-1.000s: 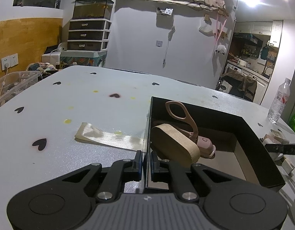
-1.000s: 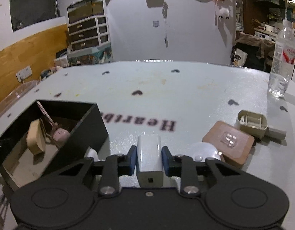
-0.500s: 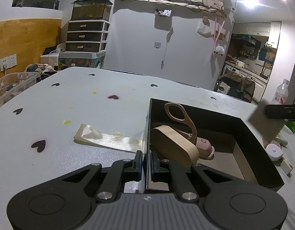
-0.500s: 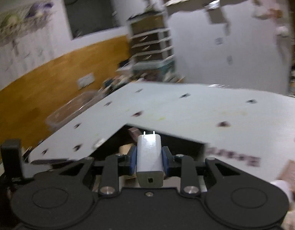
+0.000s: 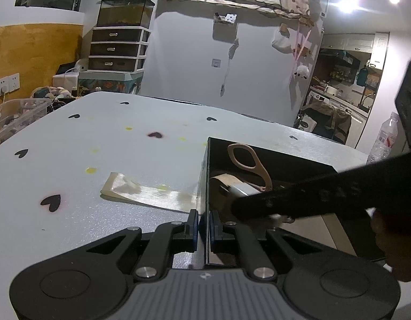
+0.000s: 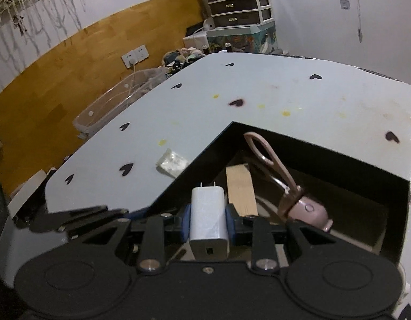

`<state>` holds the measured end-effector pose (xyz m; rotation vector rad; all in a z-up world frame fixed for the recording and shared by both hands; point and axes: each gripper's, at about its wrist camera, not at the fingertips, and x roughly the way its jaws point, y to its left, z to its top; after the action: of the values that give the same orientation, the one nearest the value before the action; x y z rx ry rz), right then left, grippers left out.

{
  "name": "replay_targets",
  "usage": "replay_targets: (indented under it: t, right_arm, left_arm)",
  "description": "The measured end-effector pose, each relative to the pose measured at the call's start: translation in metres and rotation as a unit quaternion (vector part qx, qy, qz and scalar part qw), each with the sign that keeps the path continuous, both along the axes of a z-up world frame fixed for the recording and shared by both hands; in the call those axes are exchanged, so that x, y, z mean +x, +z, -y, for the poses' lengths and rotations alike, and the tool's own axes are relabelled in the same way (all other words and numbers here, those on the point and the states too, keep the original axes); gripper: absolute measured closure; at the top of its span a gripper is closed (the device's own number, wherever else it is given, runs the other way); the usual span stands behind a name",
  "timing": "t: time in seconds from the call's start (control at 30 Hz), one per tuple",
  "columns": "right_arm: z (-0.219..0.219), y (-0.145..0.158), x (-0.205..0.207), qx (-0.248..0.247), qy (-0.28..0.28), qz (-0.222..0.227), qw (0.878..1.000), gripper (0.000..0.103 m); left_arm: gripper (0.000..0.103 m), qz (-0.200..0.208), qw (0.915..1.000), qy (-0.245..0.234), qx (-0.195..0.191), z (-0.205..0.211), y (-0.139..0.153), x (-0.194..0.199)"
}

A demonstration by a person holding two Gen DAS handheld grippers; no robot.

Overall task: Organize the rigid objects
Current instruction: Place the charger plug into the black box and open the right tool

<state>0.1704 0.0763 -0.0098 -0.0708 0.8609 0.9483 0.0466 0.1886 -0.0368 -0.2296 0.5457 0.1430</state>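
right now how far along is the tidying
Done: scissors and wooden block already lie in the black box. In hand: right gripper holds the white charger over it; left gripper pinches the wall. Left: release the charger.

scissors (image 6: 269, 165) in box (image 6: 205, 154), tape strip (image 6: 172, 163) beside.

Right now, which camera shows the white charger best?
The right wrist view: the charger sits centered, clamped in the right gripper over the box. In the left wrist view, the right gripper's dark arm hides it.

Both wrist views close above the black box (image 5: 259, 154), shared.
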Motion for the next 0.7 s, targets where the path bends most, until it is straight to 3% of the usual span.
replay_targets:
  t: [0.1, 0.2, 0.37, 0.7]
  right_arm:
    - [-0.005, 0.0, 0.003, -0.005, -0.01, -0.013, 1.0, 0.072]
    - [-0.005, 0.006, 0.0, -0.002, -0.015, 0.002, 1.0, 0.063]
    - [0.001, 0.015, -0.003, 0.001, -0.017, 0.016, 1.0, 0.06]
    - [0.019, 0.026, -0.004, 0.011, -0.031, 0.034, 0.999, 0.024]
  left_arm:
    - [0.096, 0.001, 1.0, -0.002, -0.003, -0.001, 0.0, 0.0]
    - [0.096, 0.002, 1.0, -0.003, -0.005, -0.002, -0.001, 0.0]
    - [0.095, 0.003, 1.0, -0.005, -0.008, -0.003, -0.001, 0.0]
    - [0.095, 0.003, 1.0, -0.004, -0.008, -0.003, -0.001, 0.001]
